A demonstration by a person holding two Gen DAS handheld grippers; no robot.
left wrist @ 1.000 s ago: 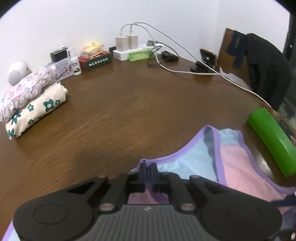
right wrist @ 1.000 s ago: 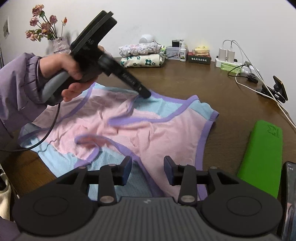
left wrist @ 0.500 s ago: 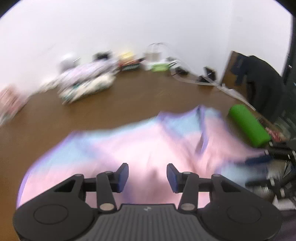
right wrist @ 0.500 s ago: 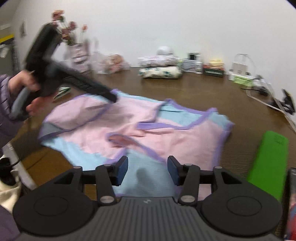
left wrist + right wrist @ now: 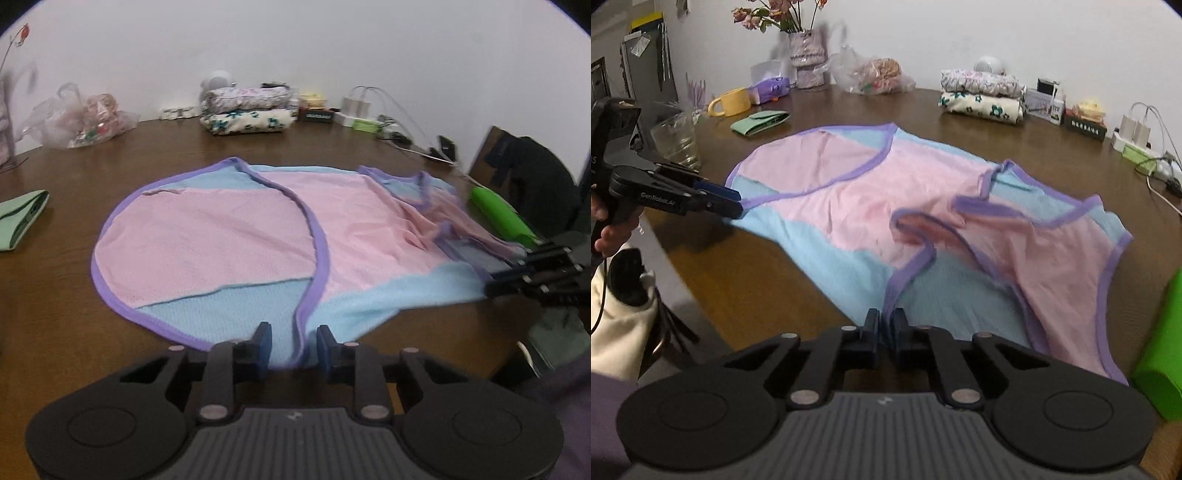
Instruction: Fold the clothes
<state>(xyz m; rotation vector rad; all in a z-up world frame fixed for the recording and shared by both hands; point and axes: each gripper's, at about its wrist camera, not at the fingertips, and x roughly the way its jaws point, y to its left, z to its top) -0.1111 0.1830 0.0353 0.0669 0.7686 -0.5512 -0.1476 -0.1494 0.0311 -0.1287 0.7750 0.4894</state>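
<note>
A pink and blue garment point(image 5: 916, 221) with purple trim lies spread on the brown table point(image 5: 746, 273), filling the middle of both views. In the right wrist view its long axis runs from the centre left of the frame down to the lower right, with a curled purple strap near the middle and an armhole edge at the far right. In the left wrist view point(image 5: 236, 243) it stretches across from left to right, its near hem at the bottom centre.

The right gripper point(image 5: 884, 326) is pinched tight on the near blue hem, its jaws almost together with a purple trim line running into them. The left gripper point(image 5: 293, 349) has its jaws parted a little, a fold of blue hem and trim lying between the fingers; whether it has hold of the cloth I cannot tell. Seen from the right wrist view, the left gripper point(image 5: 733, 203) sits at the centre left, at the garment's corner, and its side reads "GenRobot.AI".

Beyond, a stack of folded floral clothes point(image 5: 982, 96) sits at the upper right, beside a dark box point(image 5: 1086, 127) with writing too small to read. A green case point(image 5: 1160, 347) lies at the right edge. A glass point(image 5: 677, 142), a yellow mug point(image 5: 733, 101) and a vase point(image 5: 807, 55) of flowers stand at the upper left.
</note>
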